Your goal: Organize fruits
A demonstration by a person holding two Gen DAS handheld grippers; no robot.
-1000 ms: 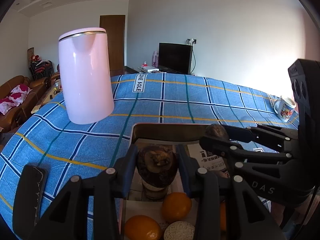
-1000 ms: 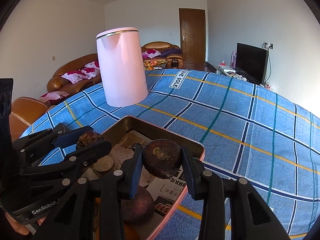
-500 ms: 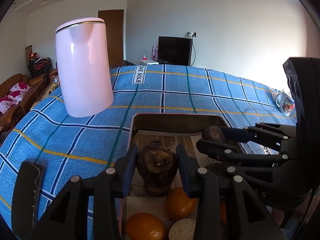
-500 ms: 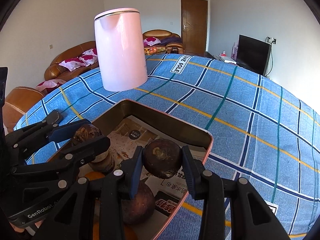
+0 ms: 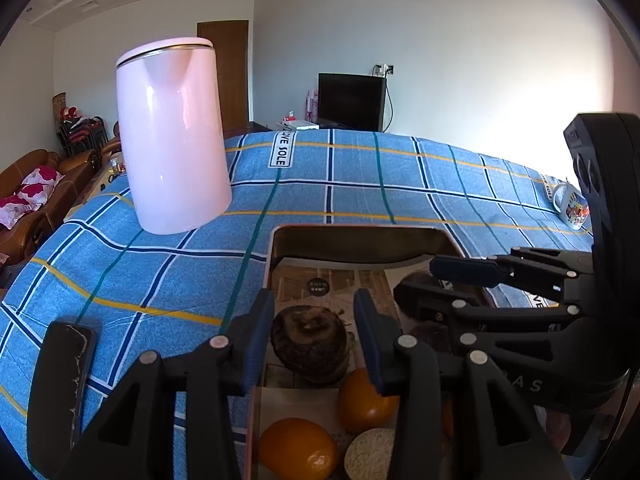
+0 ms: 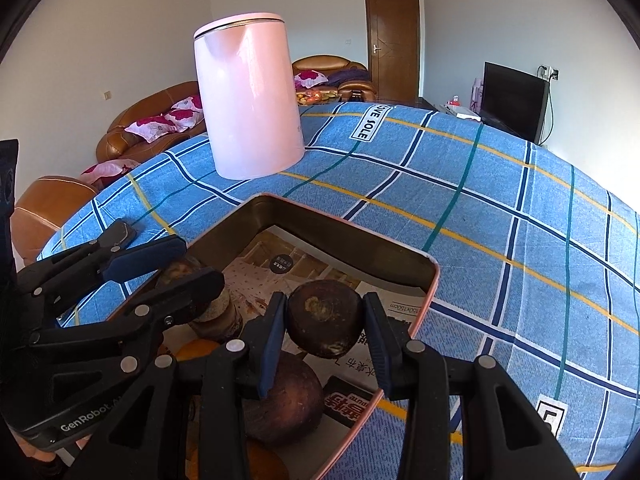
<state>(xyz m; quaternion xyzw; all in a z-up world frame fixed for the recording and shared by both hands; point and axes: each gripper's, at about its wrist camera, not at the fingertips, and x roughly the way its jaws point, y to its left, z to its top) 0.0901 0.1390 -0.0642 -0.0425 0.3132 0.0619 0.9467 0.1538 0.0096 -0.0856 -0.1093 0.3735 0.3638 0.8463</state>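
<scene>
Placing step: left gripper [image 5: 314, 330] fingers opening around a brown fruit [image 5: 310, 342] in the tray [image 5: 356, 236]; right gripper [image 6: 324, 328] clamps another fruit [image 6: 325, 324], needing lowering.

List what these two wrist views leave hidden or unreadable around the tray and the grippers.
- Left wrist view: the tray's near end is cut off by the bottom edge and covered by the left gripper, whose jaws are opening around a brown fruit.
- Left wrist view: the right gripper's own fingers hide what it holds.
- Right wrist view: the fruit beneath the right gripper's brown fruit is half covered.
- Mug print: too small to read.
</scene>
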